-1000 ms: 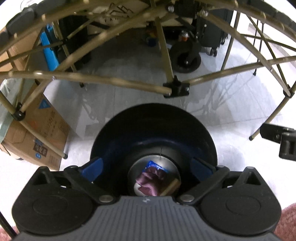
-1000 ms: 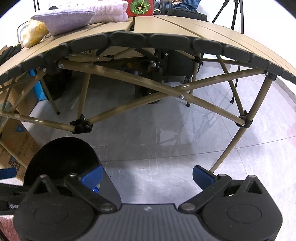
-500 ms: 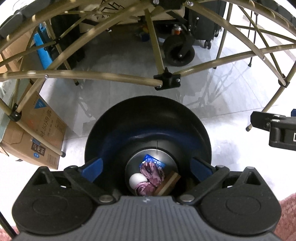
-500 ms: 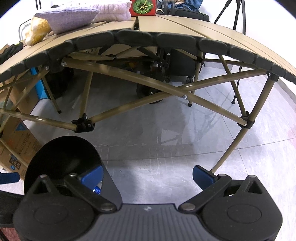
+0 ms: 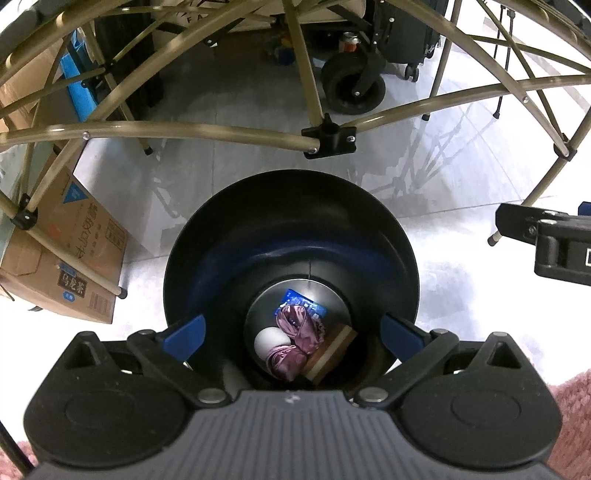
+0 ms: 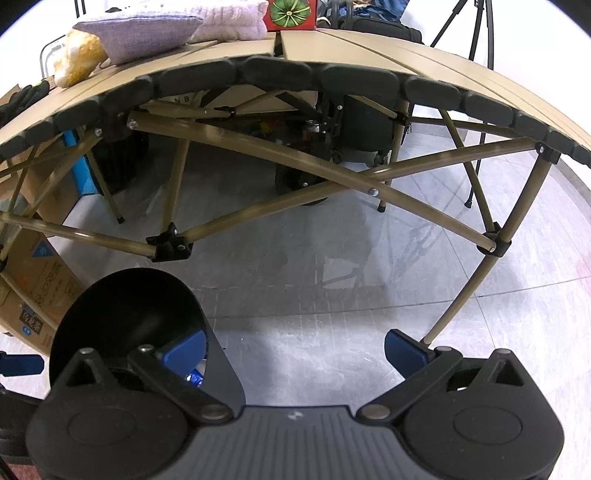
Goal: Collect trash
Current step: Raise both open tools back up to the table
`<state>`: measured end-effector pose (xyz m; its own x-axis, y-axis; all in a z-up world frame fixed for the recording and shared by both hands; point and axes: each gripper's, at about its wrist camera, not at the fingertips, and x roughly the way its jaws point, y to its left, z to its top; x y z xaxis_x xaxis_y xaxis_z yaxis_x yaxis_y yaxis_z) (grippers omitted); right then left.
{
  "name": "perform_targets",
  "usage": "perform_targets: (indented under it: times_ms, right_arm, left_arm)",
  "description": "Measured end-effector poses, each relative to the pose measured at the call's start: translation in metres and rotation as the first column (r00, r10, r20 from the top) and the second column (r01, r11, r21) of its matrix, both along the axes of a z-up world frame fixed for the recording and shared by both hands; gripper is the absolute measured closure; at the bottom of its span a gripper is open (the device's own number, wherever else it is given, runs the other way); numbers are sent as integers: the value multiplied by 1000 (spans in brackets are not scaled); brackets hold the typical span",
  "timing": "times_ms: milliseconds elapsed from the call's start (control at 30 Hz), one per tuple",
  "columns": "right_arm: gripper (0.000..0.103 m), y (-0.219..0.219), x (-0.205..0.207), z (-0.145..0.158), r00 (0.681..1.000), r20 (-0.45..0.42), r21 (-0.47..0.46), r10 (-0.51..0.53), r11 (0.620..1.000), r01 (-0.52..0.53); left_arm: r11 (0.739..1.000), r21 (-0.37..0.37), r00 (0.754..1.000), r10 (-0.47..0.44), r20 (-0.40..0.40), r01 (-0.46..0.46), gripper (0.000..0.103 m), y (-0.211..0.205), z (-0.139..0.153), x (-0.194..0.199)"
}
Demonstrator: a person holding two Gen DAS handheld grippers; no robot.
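Observation:
A black round trash bin stands on the floor below my left gripper, which is open and empty right above its mouth. Inside lie a purple crumpled wrapper, a white ball, a blue packet and a brown block. In the right wrist view the bin is at the lower left, under the left fingertip. My right gripper is open and empty over the floor, beside the bin.
A folding table with a tan frame stands just ahead; cushions and a red box lie on it. Cardboard boxes sit at the left. A wheeled cart and tripod legs are behind.
My left gripper has risen and tilted, so more of the bin's contents show, including the white ball. The right gripper has lifted slightly.

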<state>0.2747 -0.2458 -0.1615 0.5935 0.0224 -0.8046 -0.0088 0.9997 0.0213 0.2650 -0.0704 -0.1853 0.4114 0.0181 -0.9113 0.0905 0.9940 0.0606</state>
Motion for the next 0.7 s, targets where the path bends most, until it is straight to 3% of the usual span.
perform_targets:
  times_ms: [367, 700]
  right_arm:
    - [0, -3, -4, 8, 1000, 15, 10, 2, 1000, -2]
    - [0, 5, -19, 33, 994, 94, 17, 61, 998, -63]
  left_arm:
    - [1000, 14, 1000, -14, 23, 14, 0, 4, 15, -10]
    - [999, 41, 987, -12, 159, 6, 0, 17, 51, -25]
